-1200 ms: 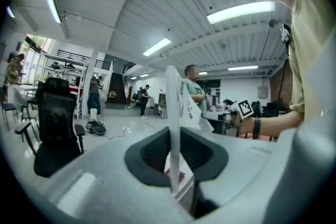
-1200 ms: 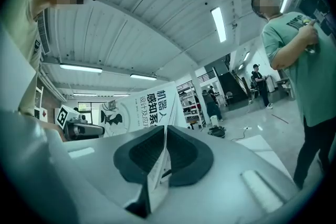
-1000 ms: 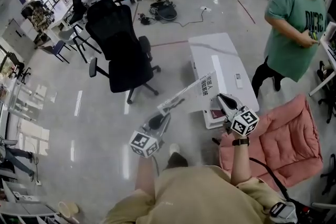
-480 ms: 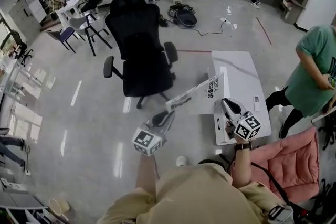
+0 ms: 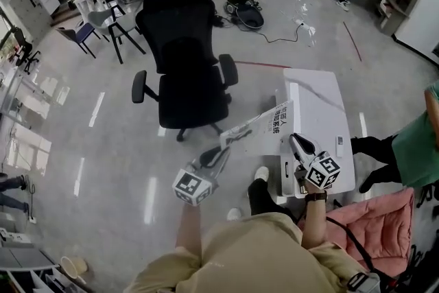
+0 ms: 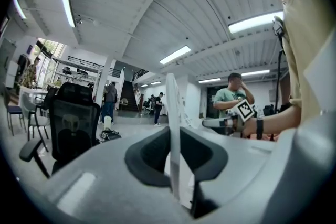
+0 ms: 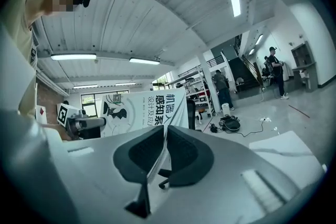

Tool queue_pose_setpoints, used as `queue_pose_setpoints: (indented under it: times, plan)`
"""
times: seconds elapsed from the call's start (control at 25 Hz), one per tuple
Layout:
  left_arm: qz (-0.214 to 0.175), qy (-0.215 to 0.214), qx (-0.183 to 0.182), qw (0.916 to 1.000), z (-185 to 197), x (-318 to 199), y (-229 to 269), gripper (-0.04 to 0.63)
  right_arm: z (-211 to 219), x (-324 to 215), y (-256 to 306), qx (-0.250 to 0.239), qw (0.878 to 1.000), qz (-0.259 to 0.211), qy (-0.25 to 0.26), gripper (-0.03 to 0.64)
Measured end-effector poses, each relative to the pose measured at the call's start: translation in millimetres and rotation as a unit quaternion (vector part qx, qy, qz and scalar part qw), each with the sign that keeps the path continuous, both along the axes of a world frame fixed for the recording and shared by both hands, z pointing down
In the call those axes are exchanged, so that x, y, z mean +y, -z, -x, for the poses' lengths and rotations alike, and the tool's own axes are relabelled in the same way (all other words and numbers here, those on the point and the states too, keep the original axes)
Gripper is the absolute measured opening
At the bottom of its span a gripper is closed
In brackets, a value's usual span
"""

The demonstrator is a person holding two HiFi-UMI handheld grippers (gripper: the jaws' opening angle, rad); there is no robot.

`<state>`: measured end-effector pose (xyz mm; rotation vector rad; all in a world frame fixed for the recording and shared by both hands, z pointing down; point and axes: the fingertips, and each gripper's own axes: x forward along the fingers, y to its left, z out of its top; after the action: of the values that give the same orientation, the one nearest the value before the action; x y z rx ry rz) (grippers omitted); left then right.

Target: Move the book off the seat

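Note:
A thin white book (image 5: 264, 128) with black print hangs in the air between the black office chair (image 5: 184, 72) and the white low table (image 5: 317, 113). My left gripper (image 5: 221, 149) is shut on its lower left corner. My right gripper (image 5: 294, 141) is shut on its right edge. In the left gripper view the book (image 6: 171, 113) stands edge-on between the jaws of the left gripper (image 6: 172, 140), with the right gripper (image 6: 216, 123) beyond. In the right gripper view the printed cover (image 7: 139, 108) runs out from the right gripper (image 7: 164, 136) towards the left gripper (image 7: 88, 124).
A pink cushioned seat (image 5: 384, 226) lies at the lower right. A person in green (image 5: 420, 147) stands at the right edge. Cables and a round device (image 5: 245, 13) lie on the floor behind the chair. Desks and chairs (image 5: 103, 7) fill the far left.
The view has swung left: the black chair now sits nearer the middle and the person in green has slid to the right edge. Both grippers keep hold of the book.

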<state>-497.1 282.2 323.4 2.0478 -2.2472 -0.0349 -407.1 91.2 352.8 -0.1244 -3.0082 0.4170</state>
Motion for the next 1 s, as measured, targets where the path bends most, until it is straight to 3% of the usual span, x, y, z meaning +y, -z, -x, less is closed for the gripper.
queue_pose_setpoints:
  times: [0.2, 0.48, 0.84, 1.0]
  plan:
    - [0.014, -0.004, -0.01, 0.9998, 42.5, -81.5, 10.4, 0.046, 43.2, -79.2, -0.4, -0.01, 1.0, 0.016, -0.002, 0.025]
    - [-0.002, -0.034, -0.02, 0.9992, 88.2, -202.6, 30.7, 0.045, 81.6, -199.1, 15.2, -0.049, 0.998, 0.026, -0.027, 0.023]
    - [0.011, -0.068, -0.009, 0.9976, 109.4, -384.5, 17.6, 0.045, 90.9, -372.3, -6.1, -0.041, 0.996, 0.047, -0.066, 0.021]
    - [0.017, -0.091, 0.001, 0.9957, 114.4, -418.2, 8.1, 0.046, 87.9, -401.0, -13.9, -0.036, 0.994, 0.051, -0.091, 0.021]
